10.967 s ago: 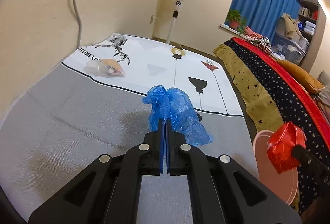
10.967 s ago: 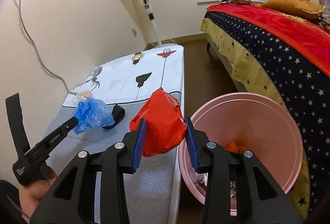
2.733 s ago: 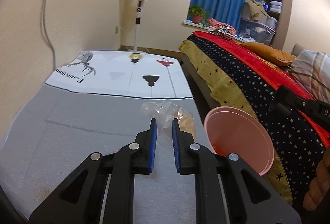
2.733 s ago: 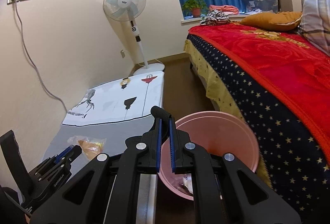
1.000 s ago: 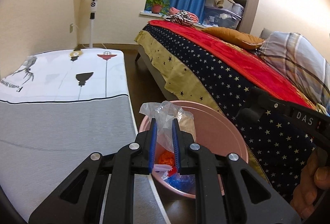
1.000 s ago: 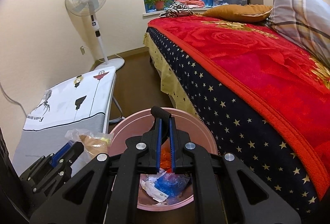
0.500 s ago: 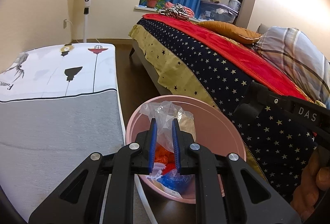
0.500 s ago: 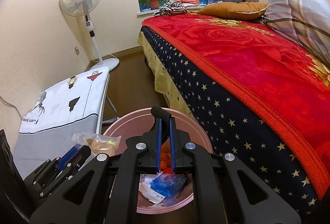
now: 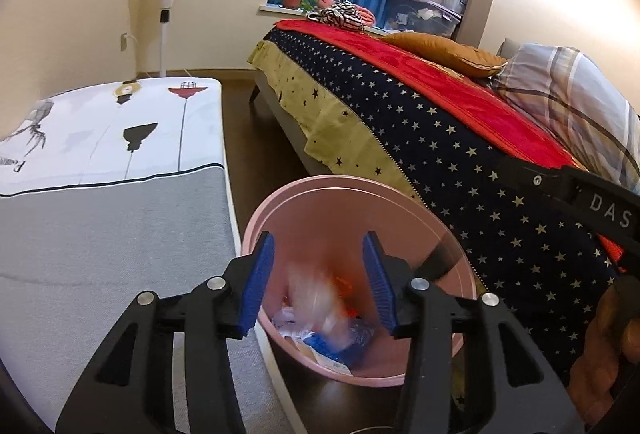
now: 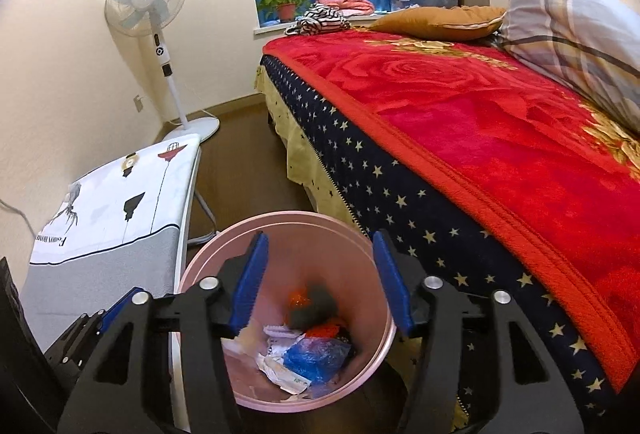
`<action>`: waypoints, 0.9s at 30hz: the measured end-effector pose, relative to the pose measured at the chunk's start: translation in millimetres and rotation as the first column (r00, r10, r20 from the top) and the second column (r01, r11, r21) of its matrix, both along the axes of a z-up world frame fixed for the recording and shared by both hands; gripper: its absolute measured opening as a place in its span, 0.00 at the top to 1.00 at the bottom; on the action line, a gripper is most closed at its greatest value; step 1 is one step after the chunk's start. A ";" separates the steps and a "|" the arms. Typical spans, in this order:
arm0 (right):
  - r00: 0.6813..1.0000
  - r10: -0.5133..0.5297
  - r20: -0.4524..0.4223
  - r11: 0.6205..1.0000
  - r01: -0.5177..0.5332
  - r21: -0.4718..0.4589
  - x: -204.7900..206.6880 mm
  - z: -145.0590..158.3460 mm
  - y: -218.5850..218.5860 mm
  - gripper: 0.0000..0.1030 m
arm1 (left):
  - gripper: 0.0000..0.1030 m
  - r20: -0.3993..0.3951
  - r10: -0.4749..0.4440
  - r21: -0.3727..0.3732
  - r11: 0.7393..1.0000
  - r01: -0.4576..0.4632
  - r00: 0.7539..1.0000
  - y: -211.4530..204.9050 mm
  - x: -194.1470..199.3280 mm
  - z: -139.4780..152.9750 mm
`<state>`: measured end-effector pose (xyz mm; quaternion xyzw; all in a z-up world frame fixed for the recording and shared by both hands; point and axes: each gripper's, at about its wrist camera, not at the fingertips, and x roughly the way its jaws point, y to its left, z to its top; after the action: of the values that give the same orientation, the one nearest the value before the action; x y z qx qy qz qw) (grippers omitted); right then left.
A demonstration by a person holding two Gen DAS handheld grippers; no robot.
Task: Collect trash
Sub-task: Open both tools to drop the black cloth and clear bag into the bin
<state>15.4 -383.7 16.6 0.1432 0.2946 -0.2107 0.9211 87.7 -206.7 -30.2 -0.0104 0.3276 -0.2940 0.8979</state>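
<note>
Left wrist: left claw (image 9: 318, 280) just opened, clear bag (image 9: 316, 300) dropping into bin (image 9: 360, 210); right claw (image 10: 320, 280) opened too.

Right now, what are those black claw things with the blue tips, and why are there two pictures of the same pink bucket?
Those claws are grabbers that a person holds, one in each hand. Each grabber carries a little camera that looks out along its two fingers, so you get two pictures: one from the left gripper and one from the right gripper. Both hang over the pink bucket, which stands on the floor between a padded board and a bed.

Both grabbers have just been opening their jaws, and neither holds anything now. The blurry pale thing in the left picture is a clear bag tumbling in, free of the pads. The dark blurry lump in the right picture looks to be dropping in too. Below lie a blue bag, something orange-red and crumpled paper. No trash shows on the board.
</note>
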 end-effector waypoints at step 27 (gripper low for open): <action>0.956 0.261 0.138 0.965 -0.254 -0.066 -86.6 45.5 104.6 0.05 | 0.07 0.121 0.333 0.042 0.939 -0.340 0.935 134.2 -96.3 61.0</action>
<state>-71.2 -279.2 62.1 0.0969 0.2377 -0.0849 0.9628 -8.6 -72.5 30.8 -0.0221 0.2791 -0.1258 0.9517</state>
